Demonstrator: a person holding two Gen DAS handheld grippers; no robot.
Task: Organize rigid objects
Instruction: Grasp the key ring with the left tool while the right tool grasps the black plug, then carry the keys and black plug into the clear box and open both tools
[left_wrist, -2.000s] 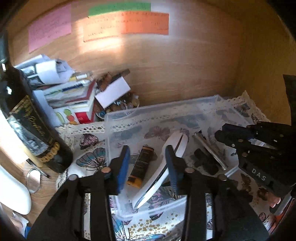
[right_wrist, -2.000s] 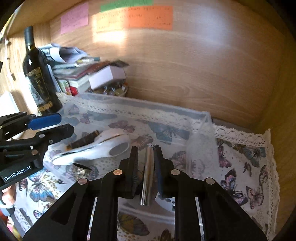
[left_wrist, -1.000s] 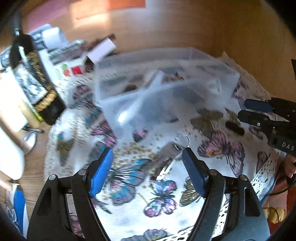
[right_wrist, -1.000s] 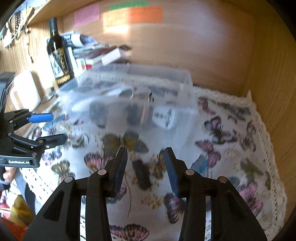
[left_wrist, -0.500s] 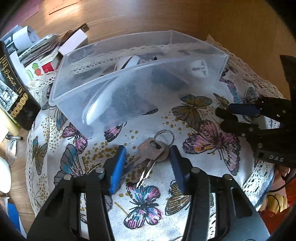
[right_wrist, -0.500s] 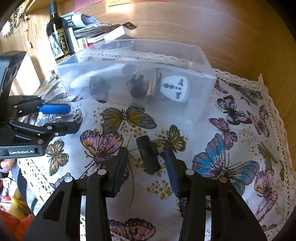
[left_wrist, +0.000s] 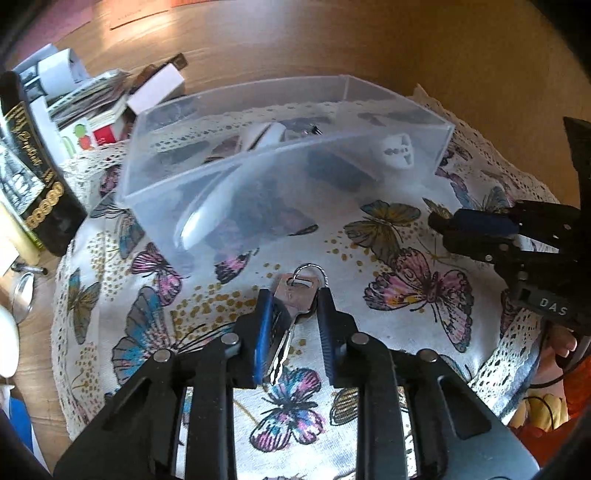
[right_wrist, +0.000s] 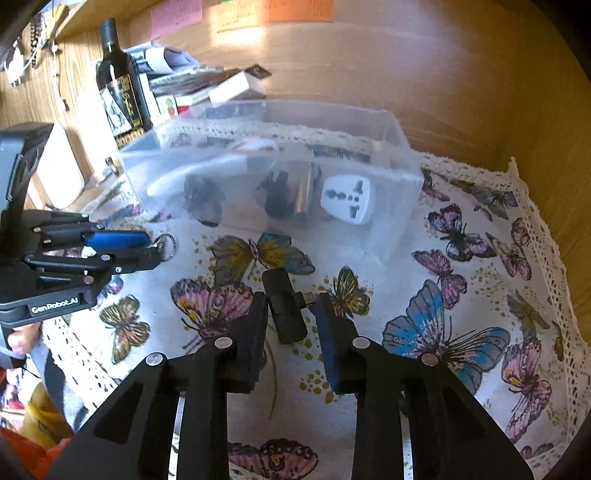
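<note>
On the butterfly cloth (left_wrist: 406, 295) covering the desk, through my left wrist camera, the left tool (left_wrist: 293, 295) has changed most: half a second ago its jaws stood apart on either side of the keys (left_wrist: 291, 306), and they have just closed in, so the blue pads now pinch the keys, with the ring poking out ahead. The keys lie on the cloth just in front of the clear box (left_wrist: 280, 184), which holds a white plug adapter (left_wrist: 399, 151) and other small items. At the right edge I see the right tool low over the cloth.

Through the right wrist camera, the right tool (right_wrist: 290, 306) has also been narrowing; half a second ago the gap was wider. A small black dongle (right_wrist: 284, 306) lies on the cloth between its jaws. The left pad sits against it, but I cannot tell whether the right pad touches its connector. The box sits beyond, a wine bottle (right_wrist: 118, 88) behind it.
</note>
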